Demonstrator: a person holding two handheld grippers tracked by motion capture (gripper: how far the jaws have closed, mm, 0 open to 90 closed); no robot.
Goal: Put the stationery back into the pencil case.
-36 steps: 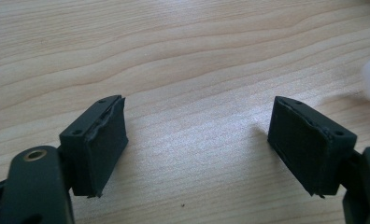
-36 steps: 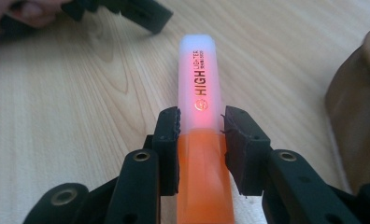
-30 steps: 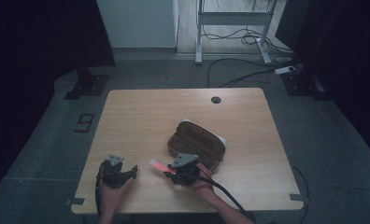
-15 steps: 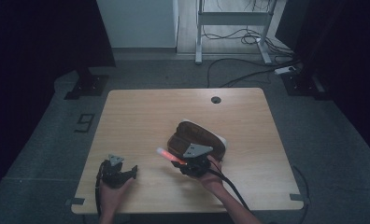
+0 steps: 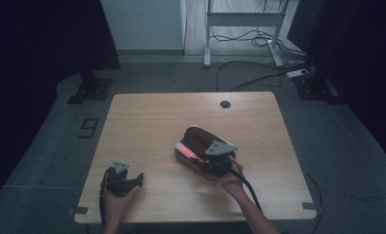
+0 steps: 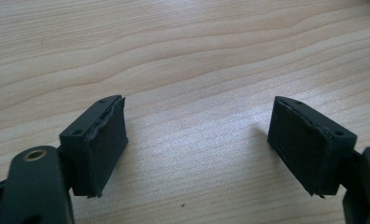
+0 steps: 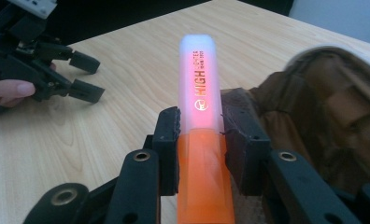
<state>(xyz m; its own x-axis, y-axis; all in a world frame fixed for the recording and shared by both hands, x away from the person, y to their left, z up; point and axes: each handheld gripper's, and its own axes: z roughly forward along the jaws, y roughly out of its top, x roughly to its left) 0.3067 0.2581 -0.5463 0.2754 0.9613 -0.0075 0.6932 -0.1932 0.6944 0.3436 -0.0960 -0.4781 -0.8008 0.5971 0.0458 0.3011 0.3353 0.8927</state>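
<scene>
Right gripper view: right hand-held gripper [image 7: 199,140] clamps orange highlighter [image 7: 202,140].

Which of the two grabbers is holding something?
The right gripper: its jaws are clamped on the orange highlighter, beside the brown pouch. The left gripper is open over bare table, holding nothing.

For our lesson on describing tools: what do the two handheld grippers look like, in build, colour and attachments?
Both grippers are black. The left gripper has two blocky jaws faced with dark, rough-edged pads and round brass-coloured pivot holes. The right gripper carries a grey three-cornered plate on top, and a black cable trails from it.
</scene>
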